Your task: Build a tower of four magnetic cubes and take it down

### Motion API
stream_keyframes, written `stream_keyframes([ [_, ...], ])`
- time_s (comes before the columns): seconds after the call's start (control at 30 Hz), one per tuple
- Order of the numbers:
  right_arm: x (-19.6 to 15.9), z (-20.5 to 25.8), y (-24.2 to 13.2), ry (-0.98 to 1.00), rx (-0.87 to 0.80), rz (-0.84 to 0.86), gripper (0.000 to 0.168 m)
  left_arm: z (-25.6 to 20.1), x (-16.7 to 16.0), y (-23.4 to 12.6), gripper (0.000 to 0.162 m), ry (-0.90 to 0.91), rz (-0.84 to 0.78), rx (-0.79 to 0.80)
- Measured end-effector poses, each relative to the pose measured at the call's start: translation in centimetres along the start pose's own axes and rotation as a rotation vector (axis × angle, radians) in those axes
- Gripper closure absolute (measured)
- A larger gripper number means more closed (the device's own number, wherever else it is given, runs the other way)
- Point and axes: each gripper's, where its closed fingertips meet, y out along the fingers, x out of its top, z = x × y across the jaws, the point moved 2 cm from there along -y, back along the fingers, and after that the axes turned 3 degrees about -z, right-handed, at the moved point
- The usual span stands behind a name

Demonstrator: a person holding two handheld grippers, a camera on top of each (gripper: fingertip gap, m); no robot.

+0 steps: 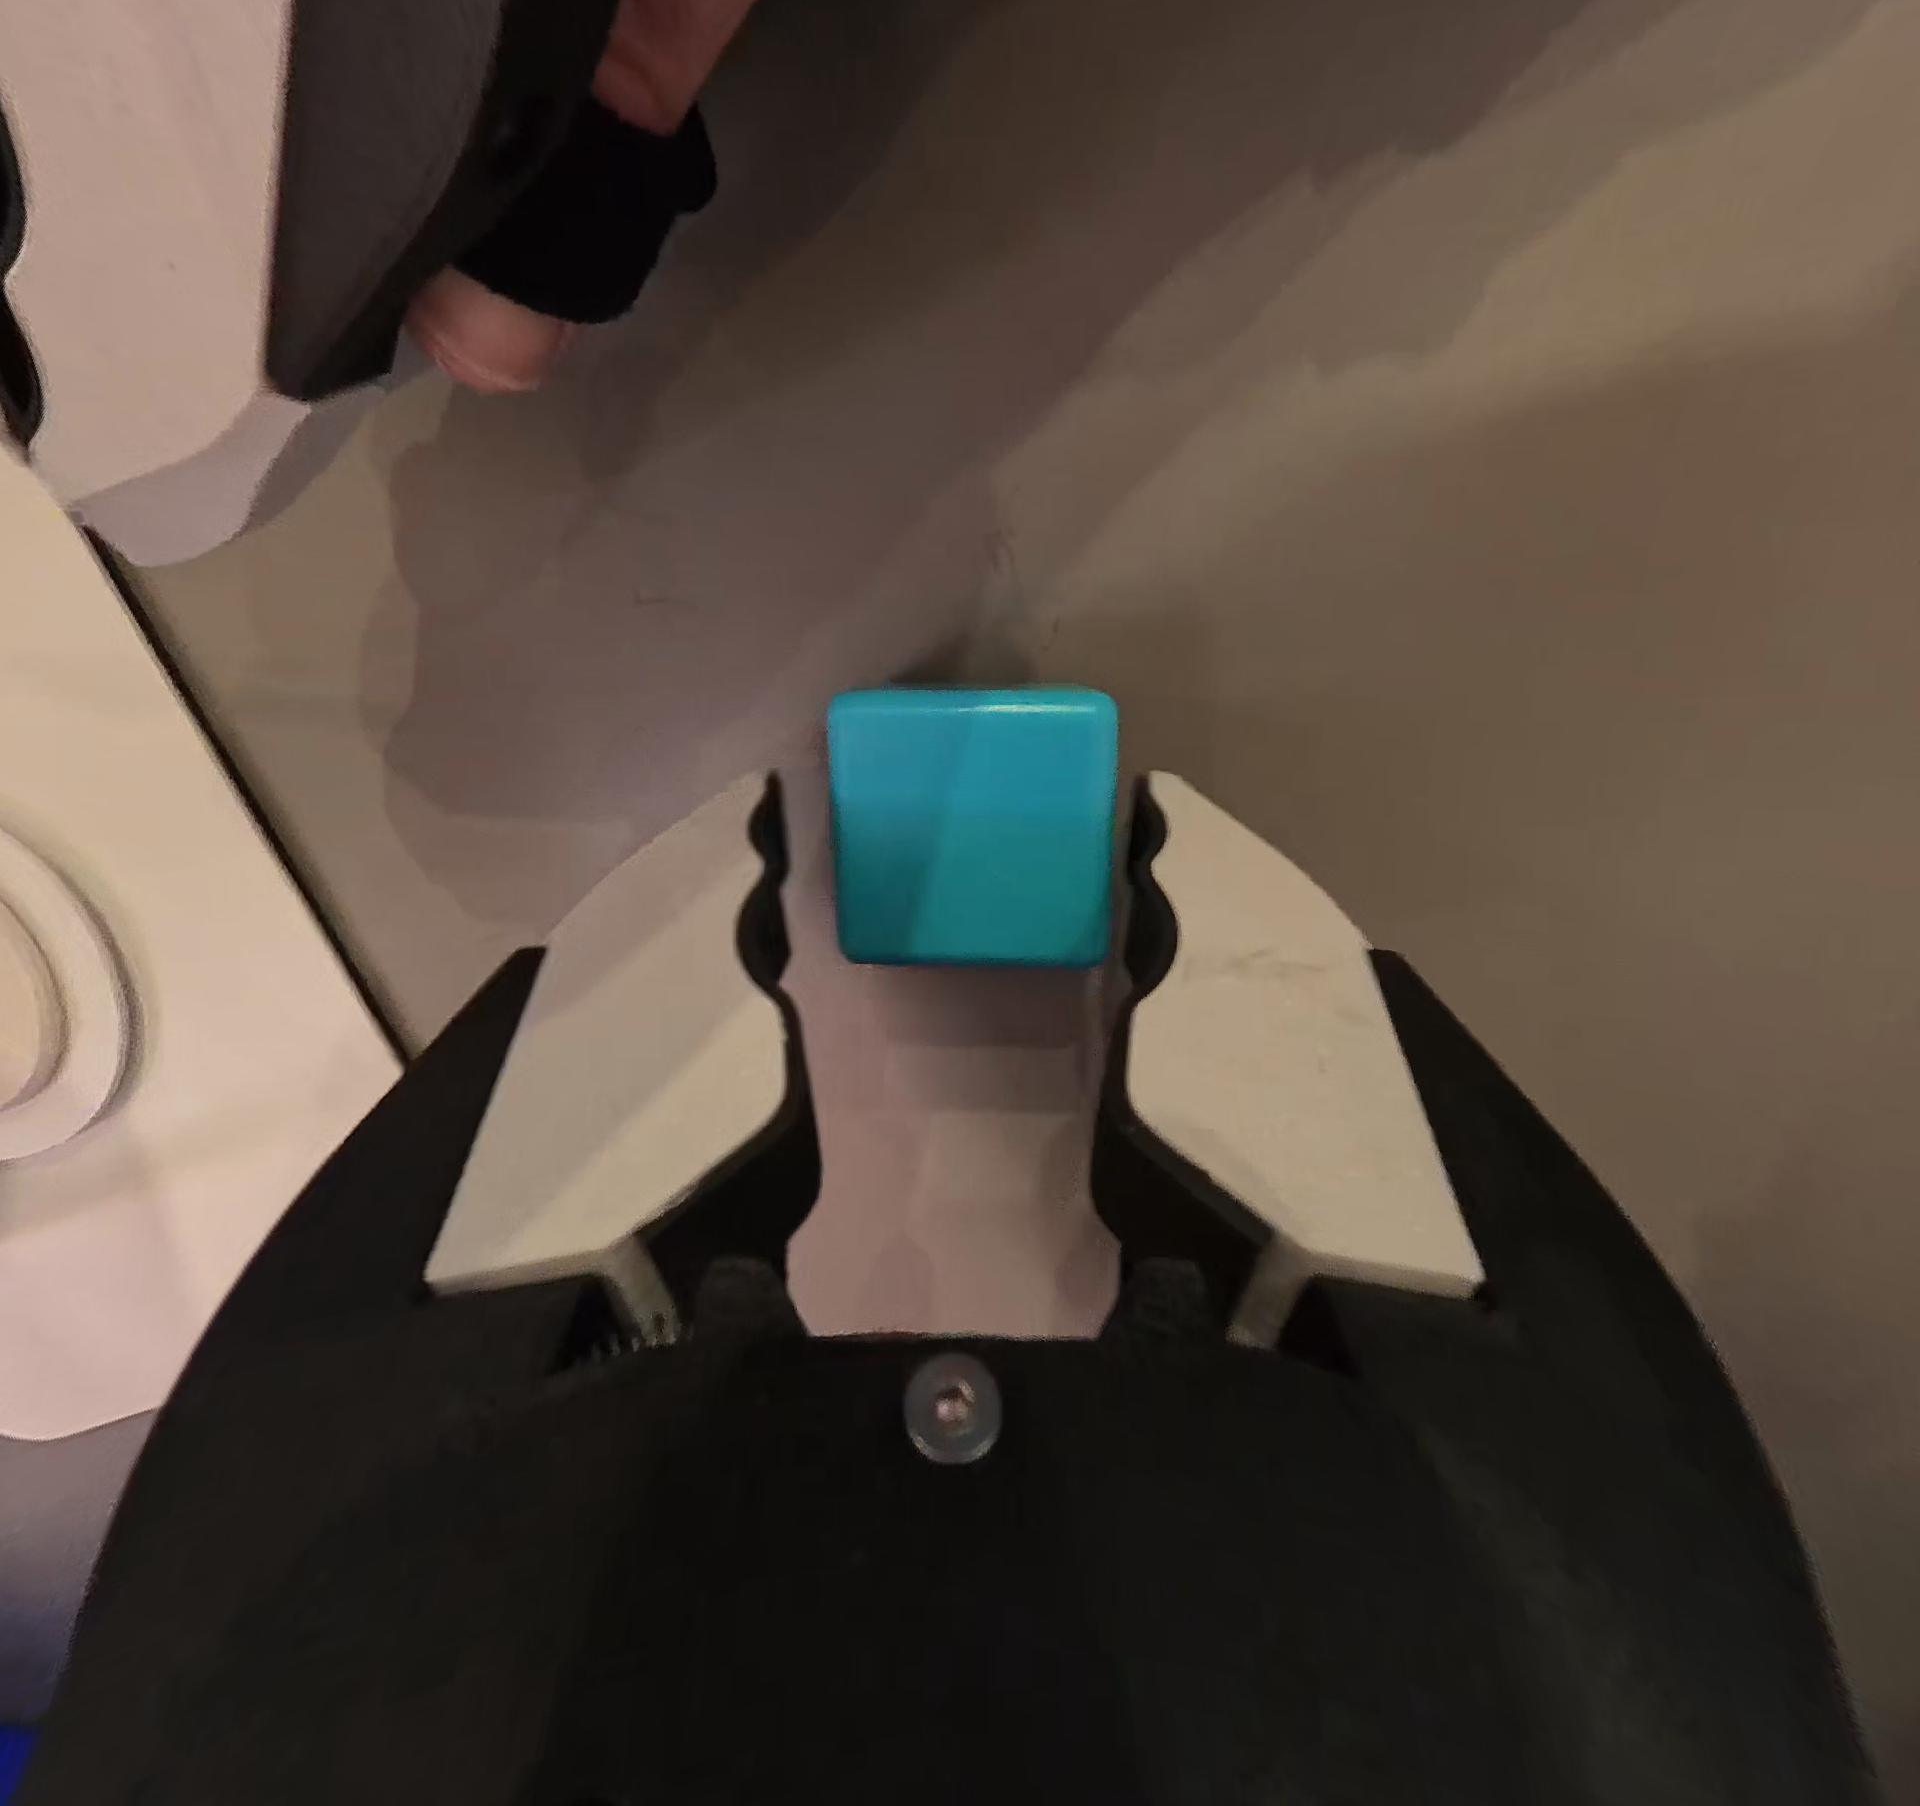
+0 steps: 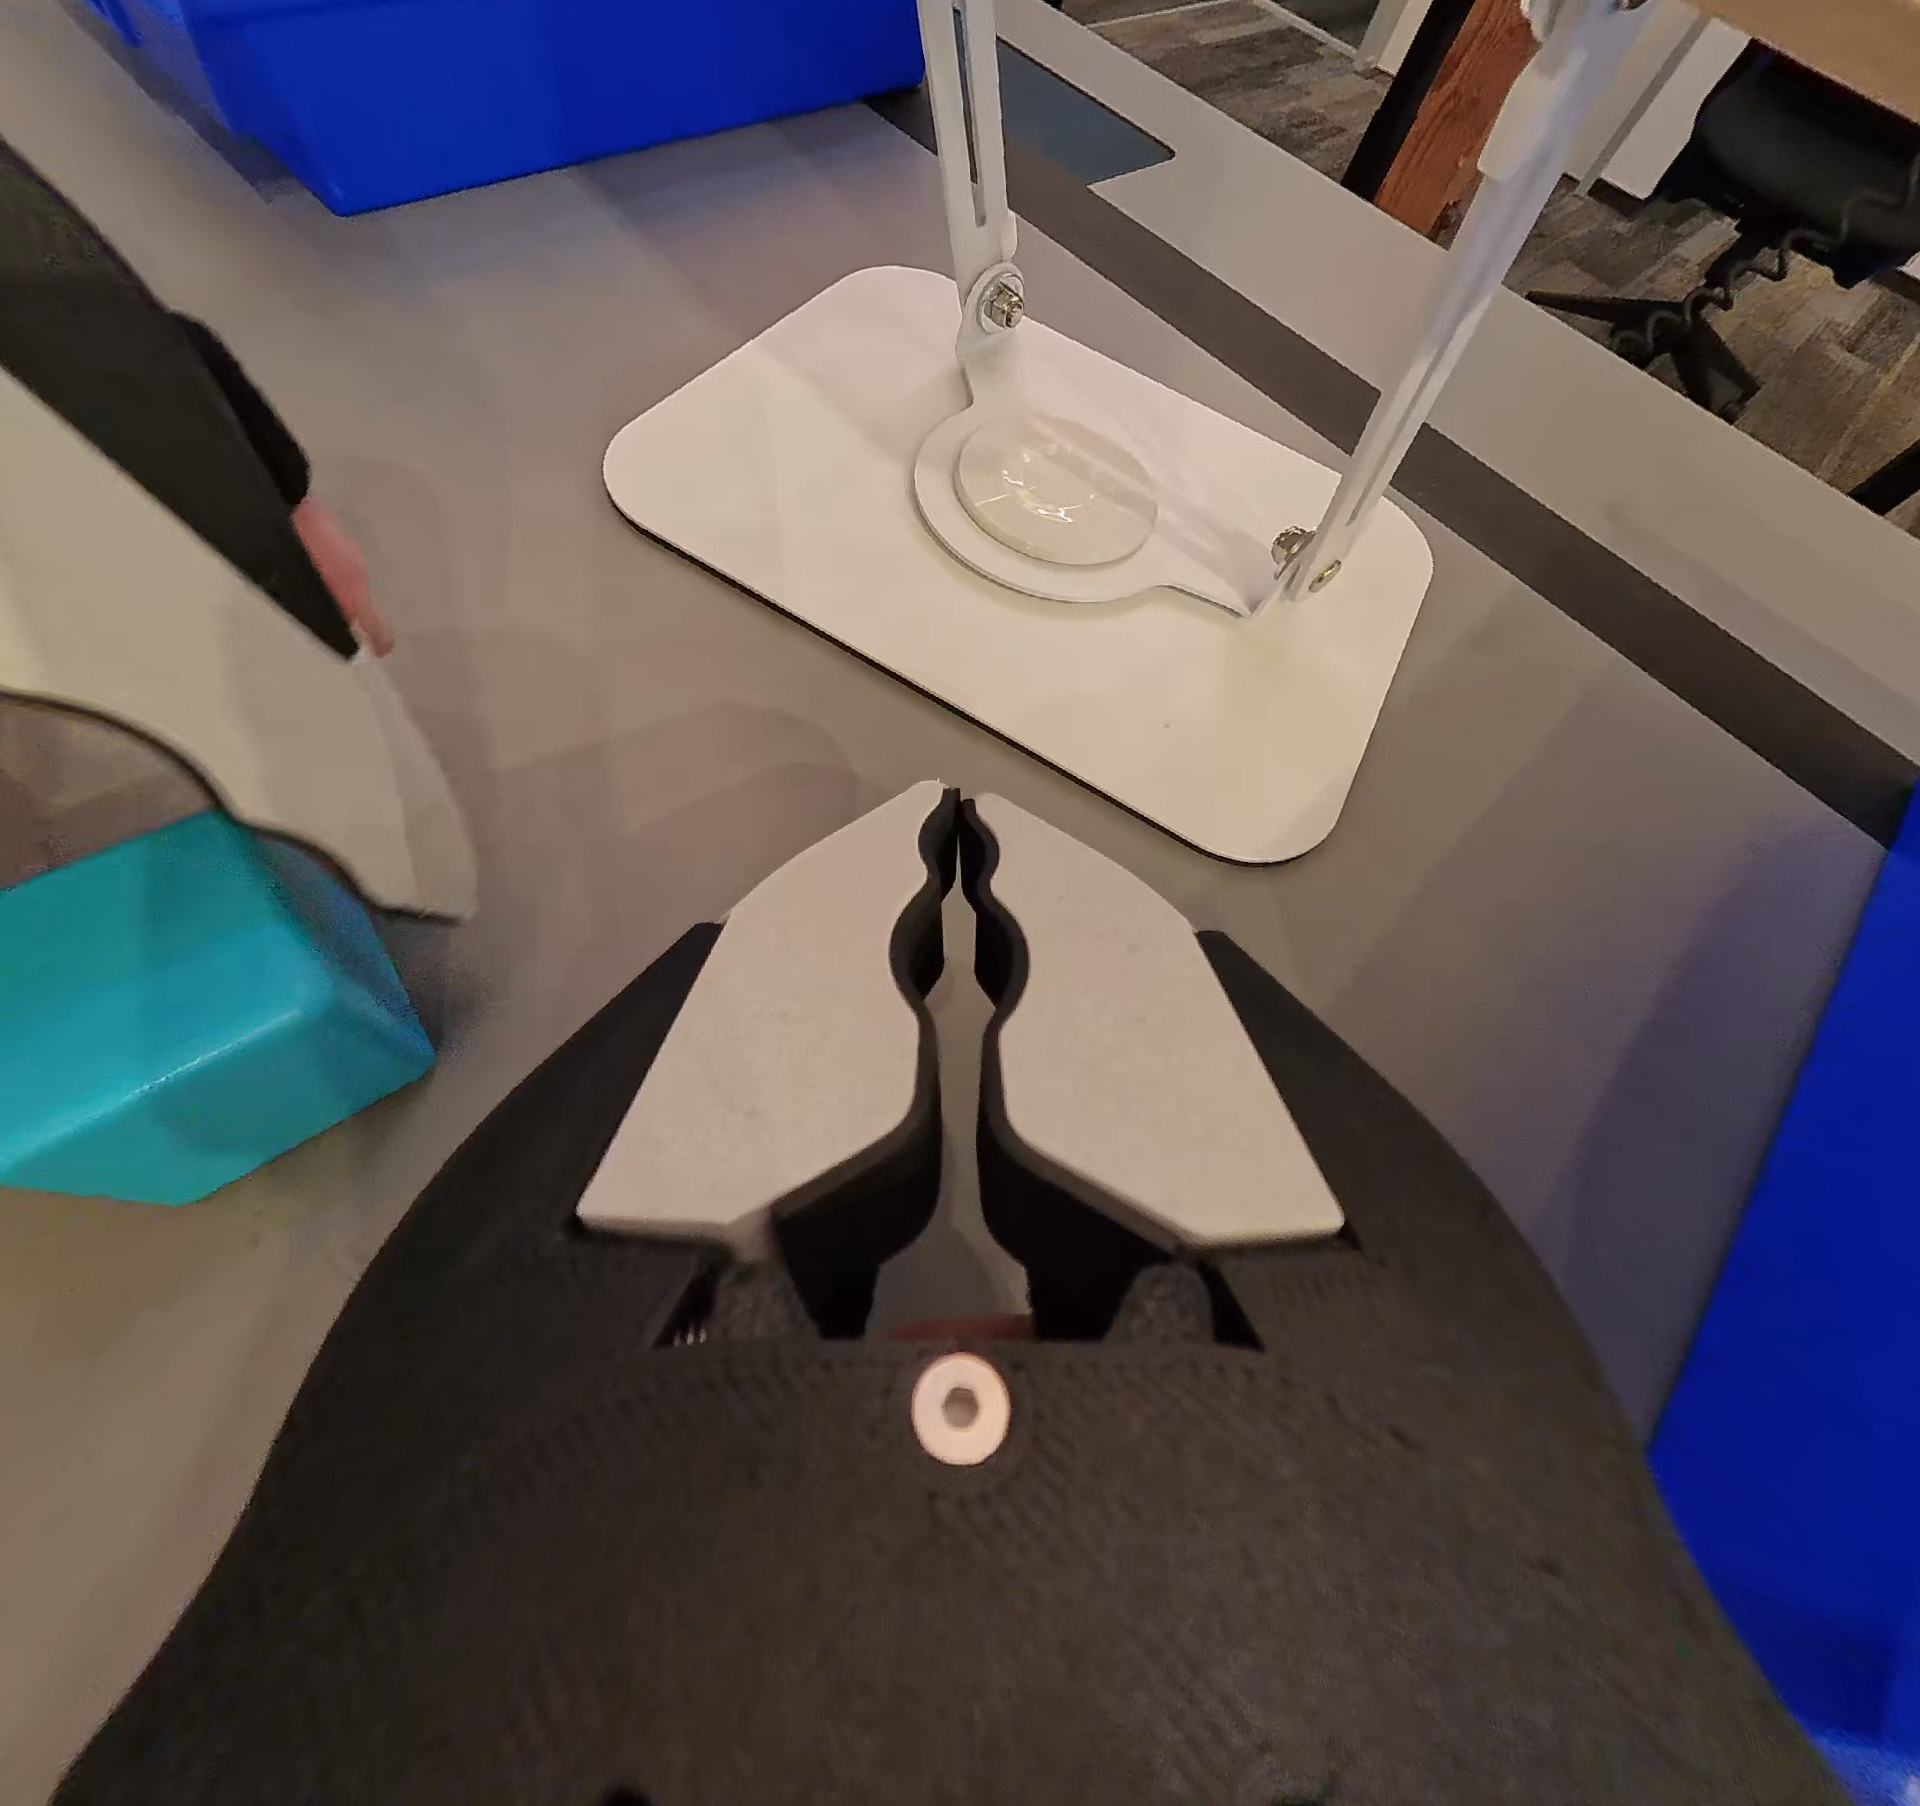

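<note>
Teal cube (image 1: 971, 837) sits between our left gripper's (image 1: 961, 821) parted fingers, small gaps either side; our right gripper (image 2: 958, 811), at its three o'clock, is pressed together, empty.

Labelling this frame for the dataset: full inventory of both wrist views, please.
teal cube: 1, teal, on the grey table between the left gripper's fingers, small gaps either side
grey table: 1, grey, under everything
white stand base: 1, white, on the table ahead of the right gripper, two white arms rising from it
blue bins: at least 2, blue, far left corner and right edge of the right wrist view
office chair: 1, black, on the floor beyond the table
left gripper: 1, black and grey, open around the cube
right gripper: 1, black and grey, shut, empty
person's hand: 1, black fingerless glove, holding the right gripper
</note>
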Motion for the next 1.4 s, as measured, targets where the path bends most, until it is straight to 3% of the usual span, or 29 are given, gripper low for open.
stream_keyframes([
  [0.03,0.0,0.0,0.0,-0.001,0.0,0.0,0.168,0.2,0.0,-0.1,0.095,-0.005,-0.004,0.011],
  [0.2,0.0,0.0,0.0,0.0,0.0,0.0,0.168,0.7,0.1,-1.6,0.078,-0.032,-0.052,0.062],
  [0.37,0.0,0.0,0.0,-0.002,0.001,0.002,0.168,1.4,-1.0,-6.3,0.073,-0.052,-0.129,0.192],
  [0.5,0.0,0.1,0.0,-0.003,0.001,0.003,0.168,1.8,-3.9,-10.8,0.075,-0.087,-0.178,0.333],
  [0.67,-0.1,0.2,0.1,-0.014,0.001,0.009,0.168,4.7,-11.8,-16.5,0.095,-0.184,-0.113,0.576],
  [0.83,-0.1,0.2,0.1,-0.02,0.003,0.011,0.168,9.6,-21.1,-19.1,0.099,-0.266,0.027,0.618],
  [1.0,-0.2,0.3,0.2,-0.019,0.01,0.017,0.168,13.6,-28.6,-19.8,0.095,-0.403,0.18,0.546],
  [1.23,-0.2,0.5,0.3,-0.027,0.02,0.024,0.168,16.9,-36.1,-17.5,0.091,-0.521,0.401,0.43],
  [1.4,-0.3,0.6,0.4,-0.039,0.025,0.035,0.168,18.1,-37.5,-16.5,0.095,-0.54,0.487,0.402],
])
